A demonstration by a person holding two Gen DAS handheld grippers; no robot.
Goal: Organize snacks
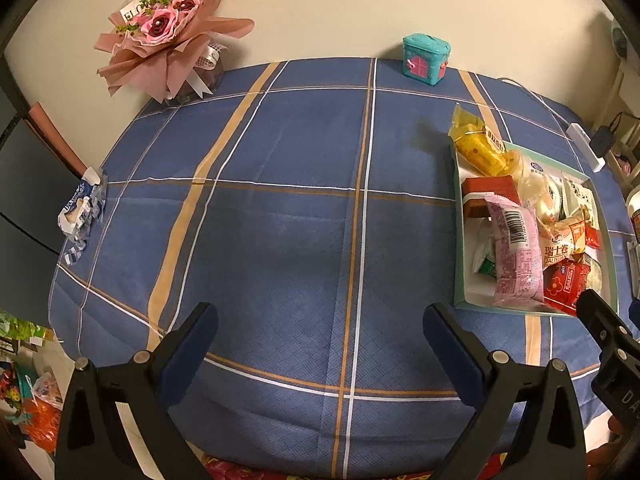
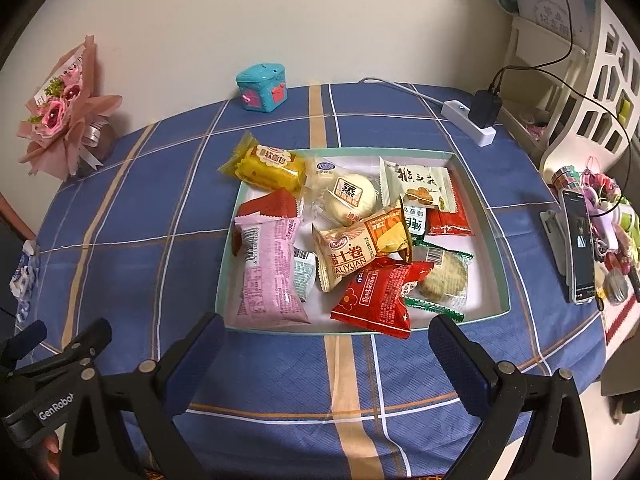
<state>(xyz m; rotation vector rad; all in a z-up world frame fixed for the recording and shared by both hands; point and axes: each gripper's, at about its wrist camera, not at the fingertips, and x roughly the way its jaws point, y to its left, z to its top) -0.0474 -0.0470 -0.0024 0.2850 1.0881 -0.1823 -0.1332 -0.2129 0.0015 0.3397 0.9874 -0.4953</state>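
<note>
A shallow box with a pale green rim [image 2: 486, 216] lies on the blue checked tablecloth and holds several wrapped snacks: a pink pack [image 2: 268, 276], a red pack [image 2: 380, 300], a yellow pack [image 2: 268, 166], a beige Swiss-roll pack [image 2: 360, 248] and a round bun [image 2: 352, 196]. My right gripper [image 2: 326, 344] is open and empty just in front of the box. My left gripper [image 1: 320, 330] is open and empty over bare cloth, left of the box [image 1: 460, 240]. The pink pack [image 1: 516, 256] shows there too.
A pink bouquet [image 1: 168, 28] stands at the back left, a teal toy house [image 1: 426, 56] at the back. A crumpled blue-white wrapper [image 1: 82, 212] lies at the left edge. A power strip with charger [image 2: 480, 118], a phone on a stand [image 2: 578, 248] and clutter lie right.
</note>
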